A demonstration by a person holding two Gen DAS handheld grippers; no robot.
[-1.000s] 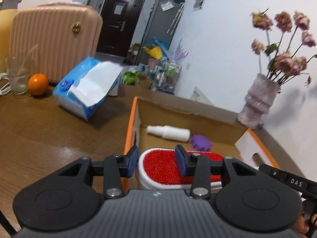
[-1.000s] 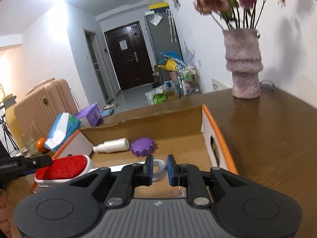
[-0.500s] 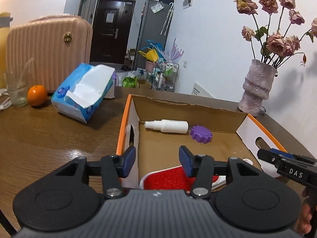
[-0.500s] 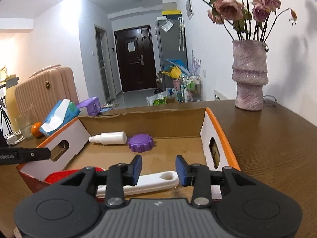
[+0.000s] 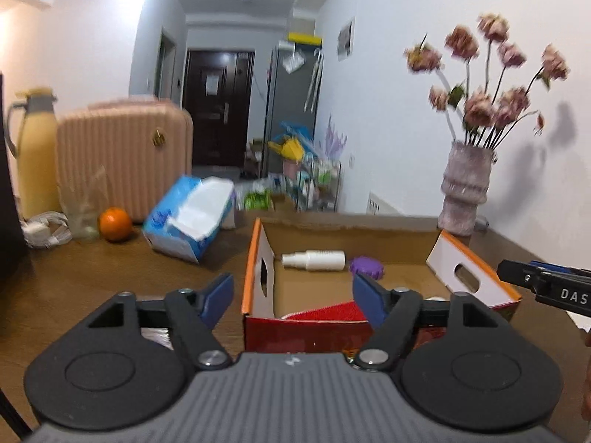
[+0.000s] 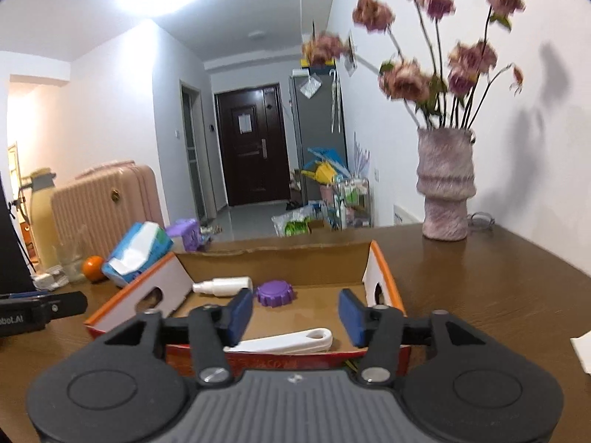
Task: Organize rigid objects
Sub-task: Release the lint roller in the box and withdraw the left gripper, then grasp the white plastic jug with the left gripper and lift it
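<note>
My left gripper and right gripper, jaws just spread wide and empty, hang before the cardboard box on the surface; the lint brush lies inside. Swinging carelessly away could clip the box's near wall.

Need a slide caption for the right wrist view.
Right gripper open above cardboard box holding white-handled brush.

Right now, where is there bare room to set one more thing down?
Inside the cardboard box, bare floor lies between the purple lid and the right wall. The tabletop between box and vase is free too. Crowded: the box's near edge with the brush, and the tissue pack side.
</note>
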